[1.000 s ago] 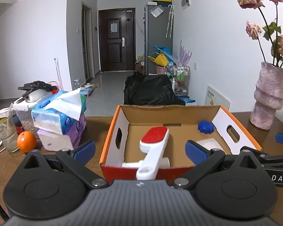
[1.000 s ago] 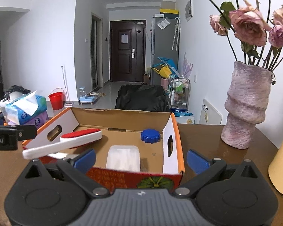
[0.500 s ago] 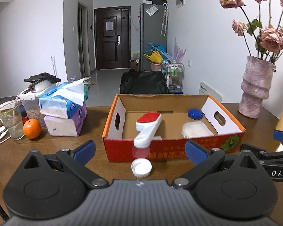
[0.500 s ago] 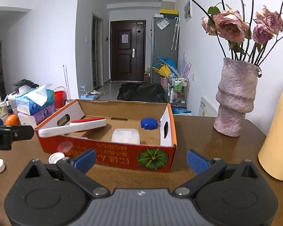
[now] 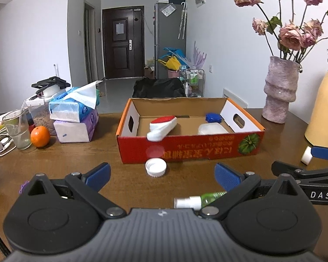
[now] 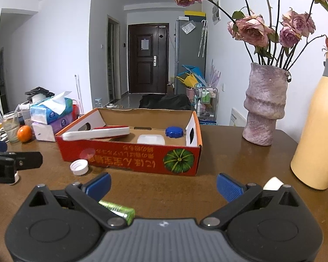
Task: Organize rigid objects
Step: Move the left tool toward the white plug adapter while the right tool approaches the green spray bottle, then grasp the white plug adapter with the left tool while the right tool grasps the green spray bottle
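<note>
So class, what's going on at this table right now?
A person is sorting loose items into a cardboard box using two handheld tongs. The box already holds a red-and-white lint brush, a blue cap and a white container. Both the left tongs and right tongs are open and empty. A white bottle cap and a green spray bottle lie outside on the table.

box open-topped, cap probably touching front

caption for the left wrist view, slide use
Open left claw facing a white cap before the cardboard box holding a lint brush.
</note>
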The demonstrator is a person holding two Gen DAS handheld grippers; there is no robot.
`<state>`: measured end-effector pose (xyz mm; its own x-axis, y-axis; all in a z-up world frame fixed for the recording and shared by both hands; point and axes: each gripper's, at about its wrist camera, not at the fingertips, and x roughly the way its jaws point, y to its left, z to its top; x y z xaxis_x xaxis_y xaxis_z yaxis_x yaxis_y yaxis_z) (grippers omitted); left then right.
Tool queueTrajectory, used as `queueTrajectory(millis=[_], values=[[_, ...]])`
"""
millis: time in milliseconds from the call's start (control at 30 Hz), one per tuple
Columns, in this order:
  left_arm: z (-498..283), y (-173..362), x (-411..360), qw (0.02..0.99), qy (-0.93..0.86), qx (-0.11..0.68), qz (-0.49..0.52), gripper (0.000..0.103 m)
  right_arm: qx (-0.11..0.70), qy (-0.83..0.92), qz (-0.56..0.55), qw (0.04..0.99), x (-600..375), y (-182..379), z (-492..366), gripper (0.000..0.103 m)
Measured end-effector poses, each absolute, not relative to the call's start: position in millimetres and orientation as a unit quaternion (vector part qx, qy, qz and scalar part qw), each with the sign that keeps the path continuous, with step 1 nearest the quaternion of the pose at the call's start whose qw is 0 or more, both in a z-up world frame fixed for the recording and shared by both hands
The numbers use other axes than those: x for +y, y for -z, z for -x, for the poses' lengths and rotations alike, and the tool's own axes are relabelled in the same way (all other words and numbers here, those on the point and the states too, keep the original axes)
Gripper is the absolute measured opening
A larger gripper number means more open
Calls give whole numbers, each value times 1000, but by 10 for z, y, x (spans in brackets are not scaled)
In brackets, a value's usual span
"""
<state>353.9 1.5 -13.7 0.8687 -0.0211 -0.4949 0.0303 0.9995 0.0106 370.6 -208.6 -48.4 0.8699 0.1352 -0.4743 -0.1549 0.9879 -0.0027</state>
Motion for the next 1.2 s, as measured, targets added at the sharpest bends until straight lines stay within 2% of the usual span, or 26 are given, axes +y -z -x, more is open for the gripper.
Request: queueTrajectory(millis=[600, 1200], values=[[-2966, 232, -54, 963, 28, 267, -3, 103, 248, -82, 17, 965, -2153, 546, -3112, 103], [-3126, 585, -103, 955, 30, 293, -20, 103, 266, -55, -14, 962, -2337, 770, -3154, 103]])
